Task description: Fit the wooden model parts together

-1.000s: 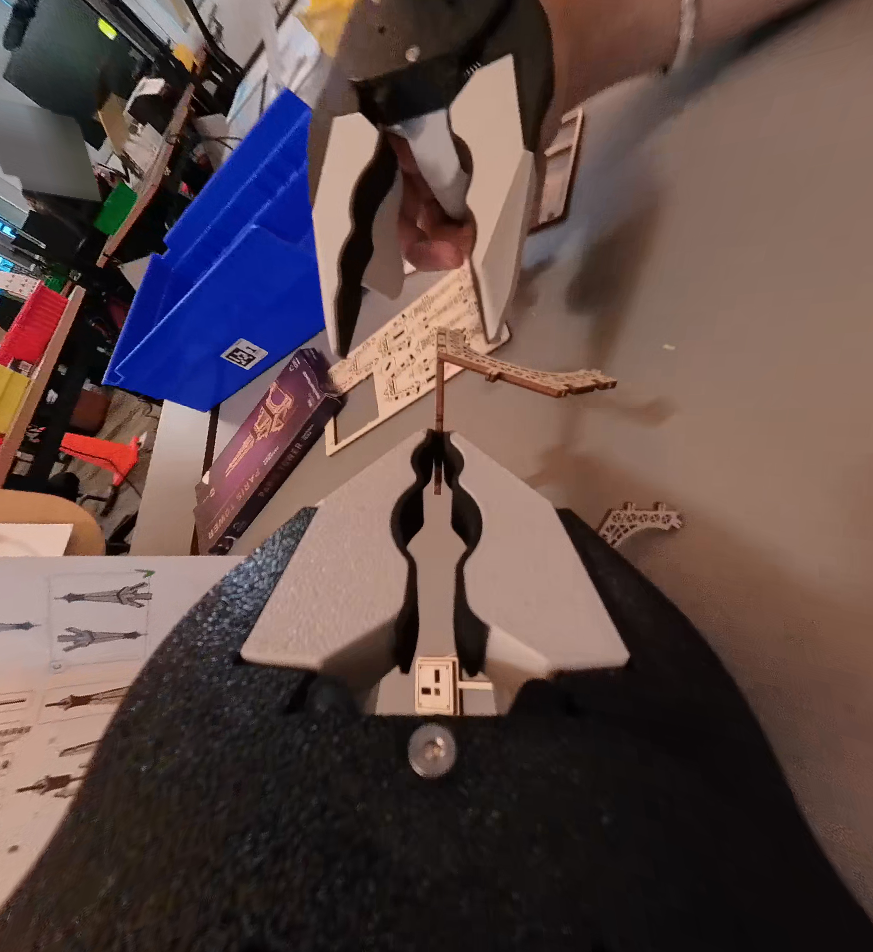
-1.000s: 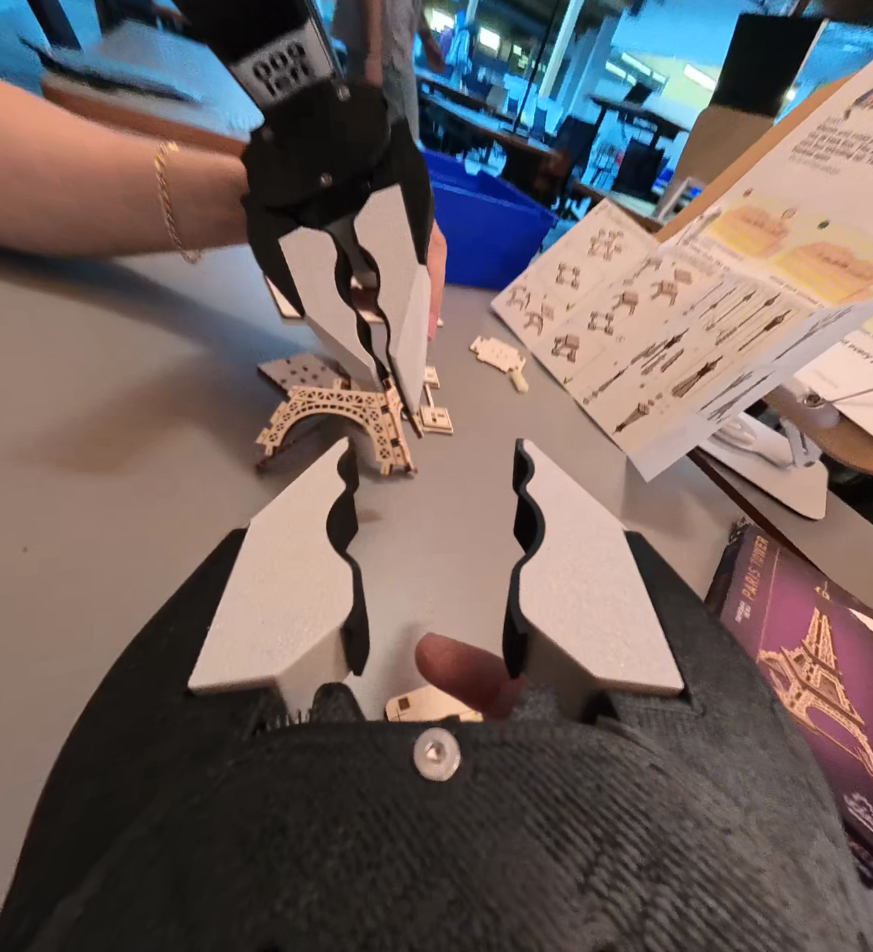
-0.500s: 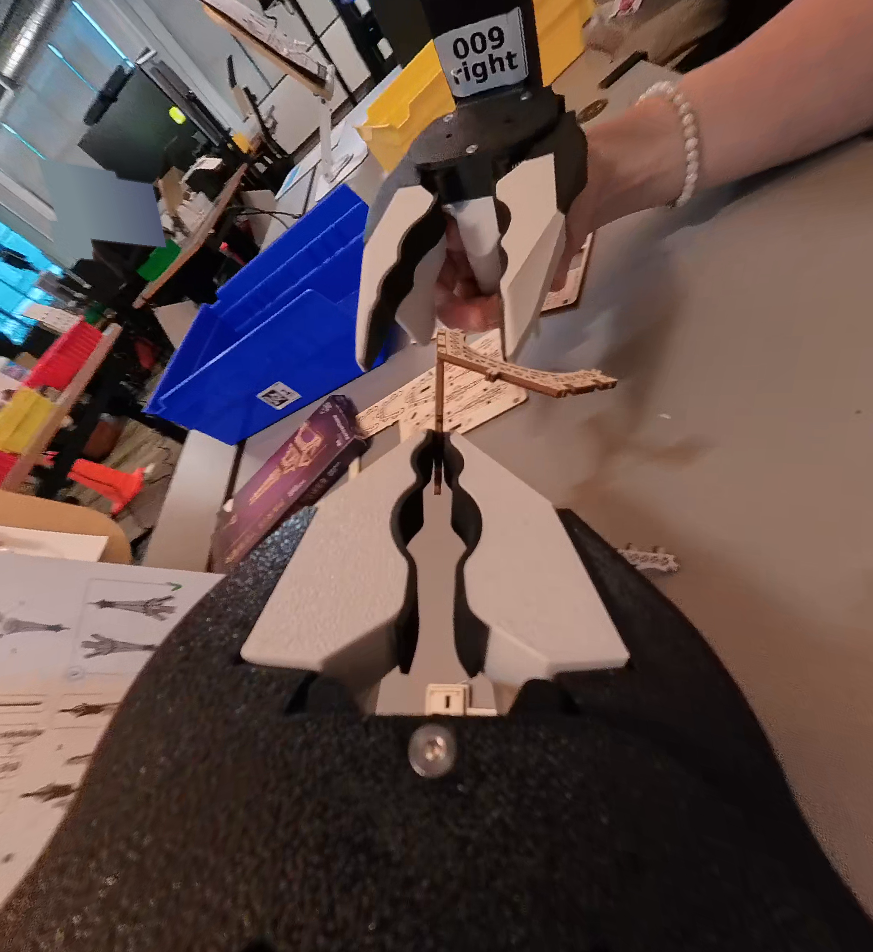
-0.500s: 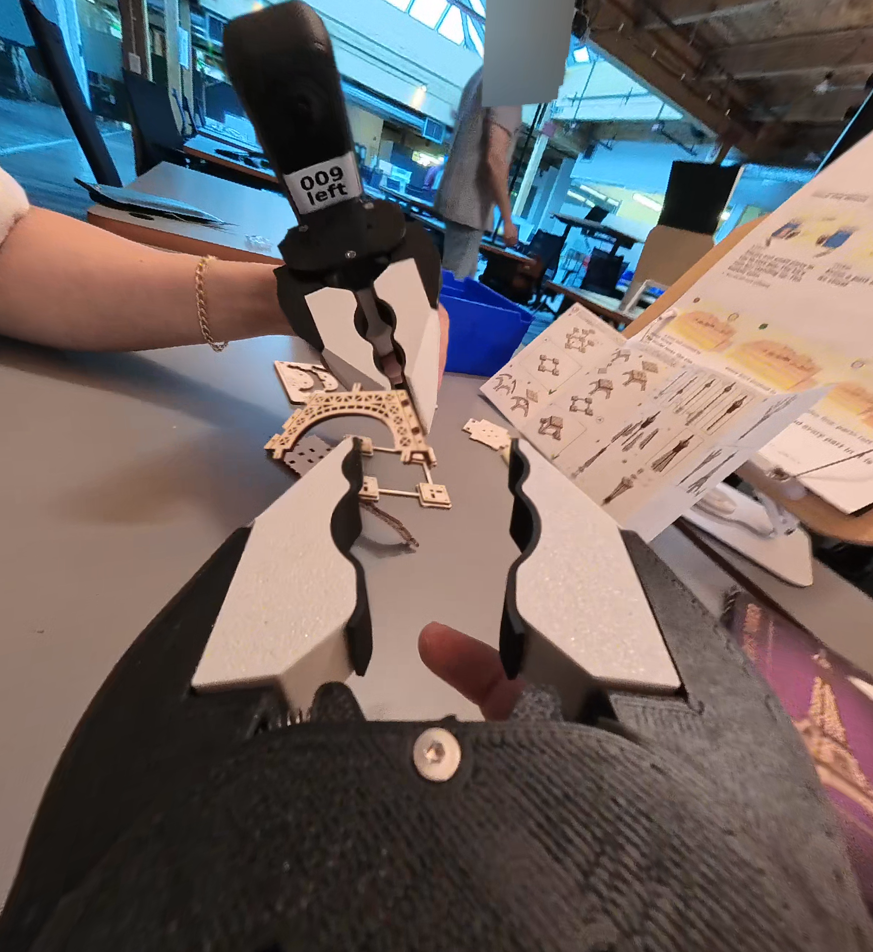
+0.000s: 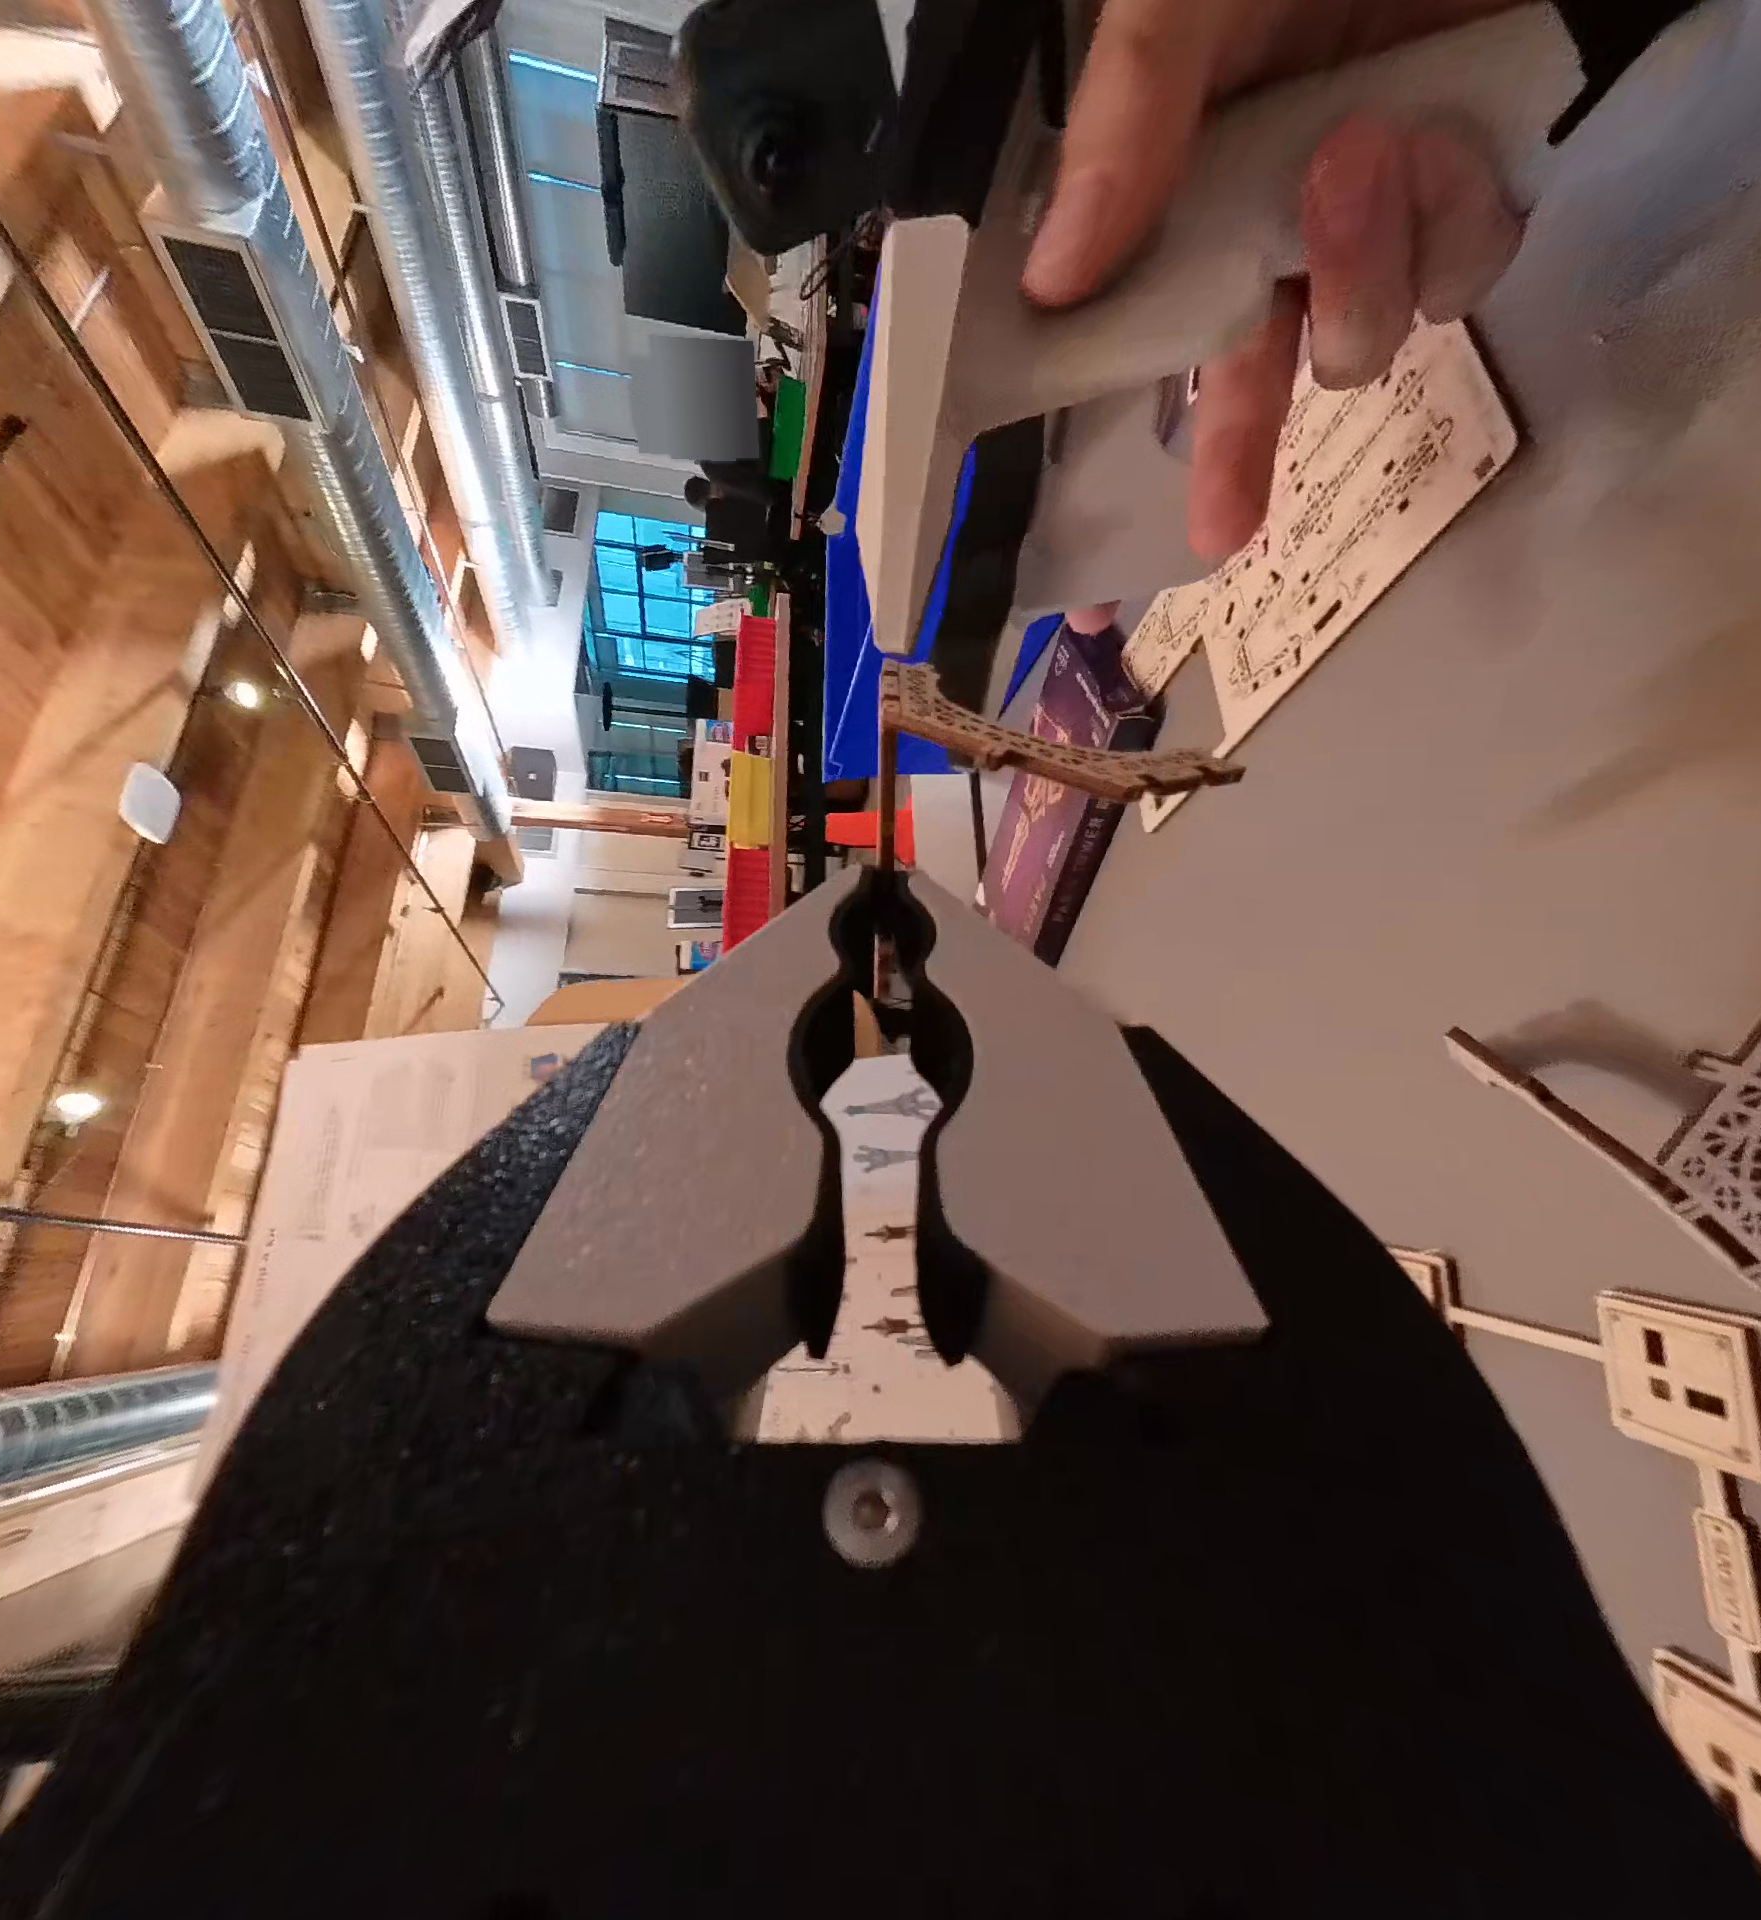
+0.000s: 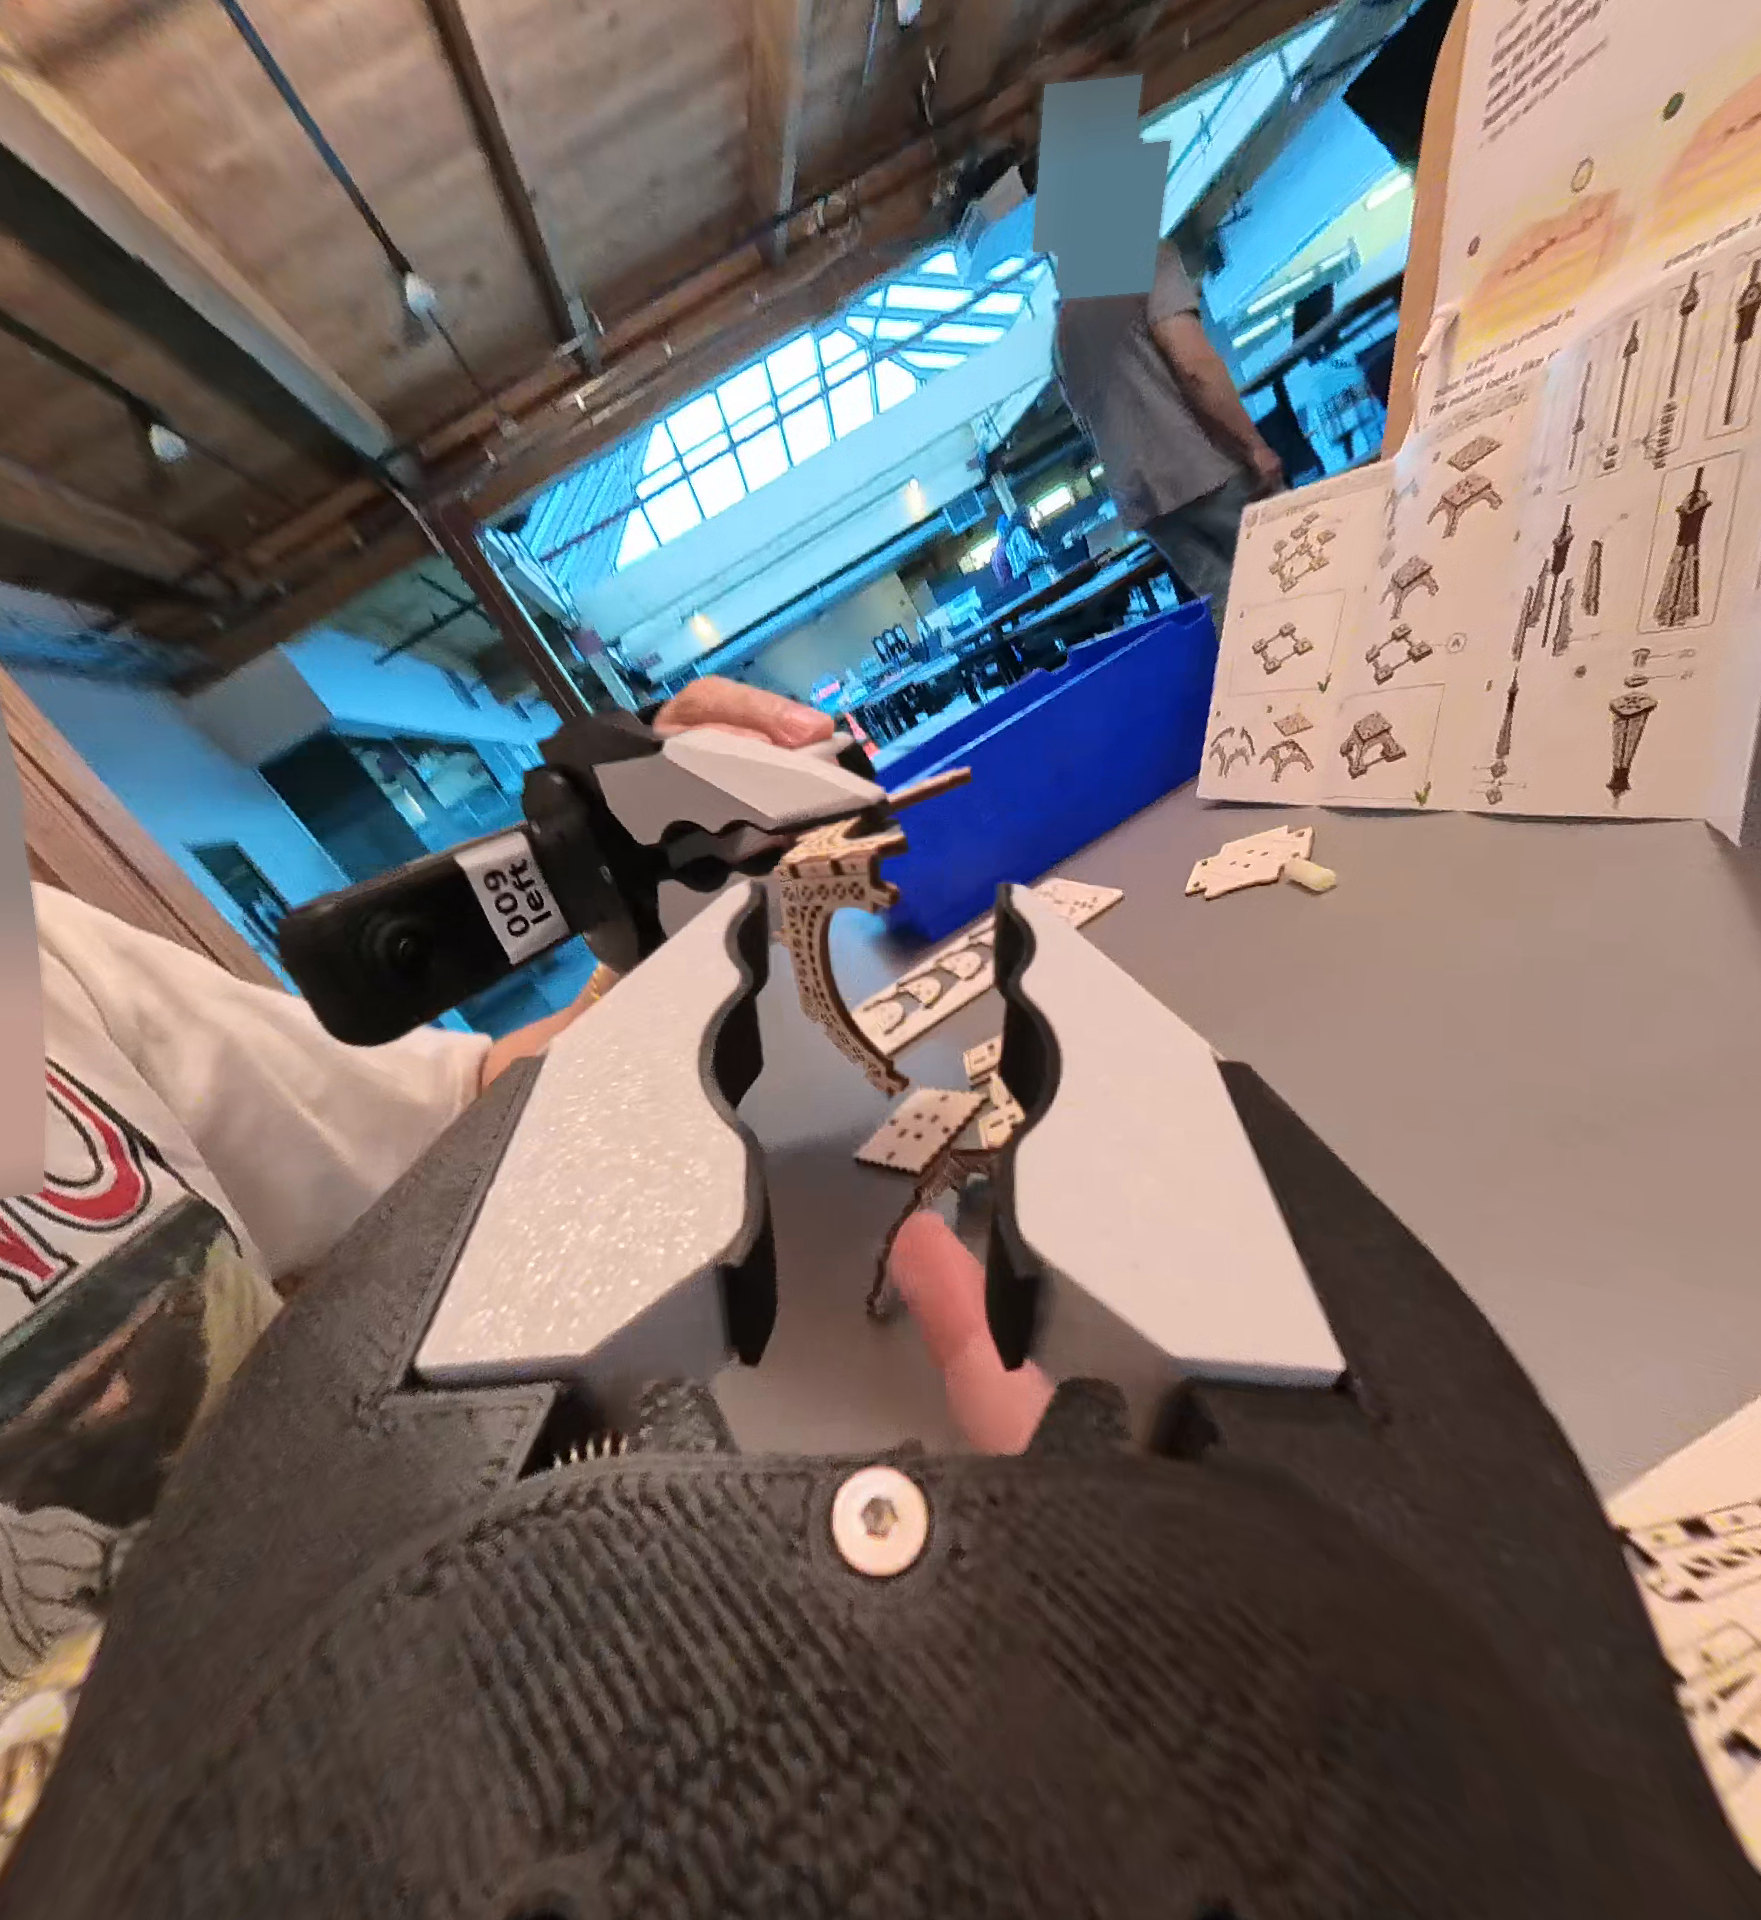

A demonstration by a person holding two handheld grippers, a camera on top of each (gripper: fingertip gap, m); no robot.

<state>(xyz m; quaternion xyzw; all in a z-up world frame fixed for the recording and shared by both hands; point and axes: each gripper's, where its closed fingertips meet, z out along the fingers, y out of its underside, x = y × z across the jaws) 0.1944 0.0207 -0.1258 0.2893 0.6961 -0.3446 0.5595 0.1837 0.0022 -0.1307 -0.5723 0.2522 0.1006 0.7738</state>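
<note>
My left gripper (image 5: 881,883) is shut on the thin edge of a wooden lattice arch part (image 5: 1042,753) and holds it in the air, turned on its side. In the right wrist view the left gripper (image 6: 871,816) lies level and the arch (image 6: 822,961) hangs down from its tips. My right gripper (image 6: 876,914) is open, with one finger on each side of the hanging arch and not touching it. One right finger (image 5: 907,436) stands just above the arch in the left wrist view. A wooden base frame with square feet (image 5: 1686,1392) and another arch (image 5: 1759,1143) lie on the grey table.
A cut-out wooden sheet (image 5: 1354,499), a purple box (image 5: 1052,831) and a blue bin (image 6: 1042,758) sit at the table's far side. A dotted square plate (image 6: 923,1127) and loose parts (image 6: 1250,862) lie on the table. Instruction sheets (image 6: 1478,623) stand at right. A person (image 6: 1146,416) stands behind. My left and right fingertips are right by each other.
My left gripper has lifted the arch part off the table and rolled onto its side. My right gripper has come closer, so its open fingers now flank the arch.
</note>
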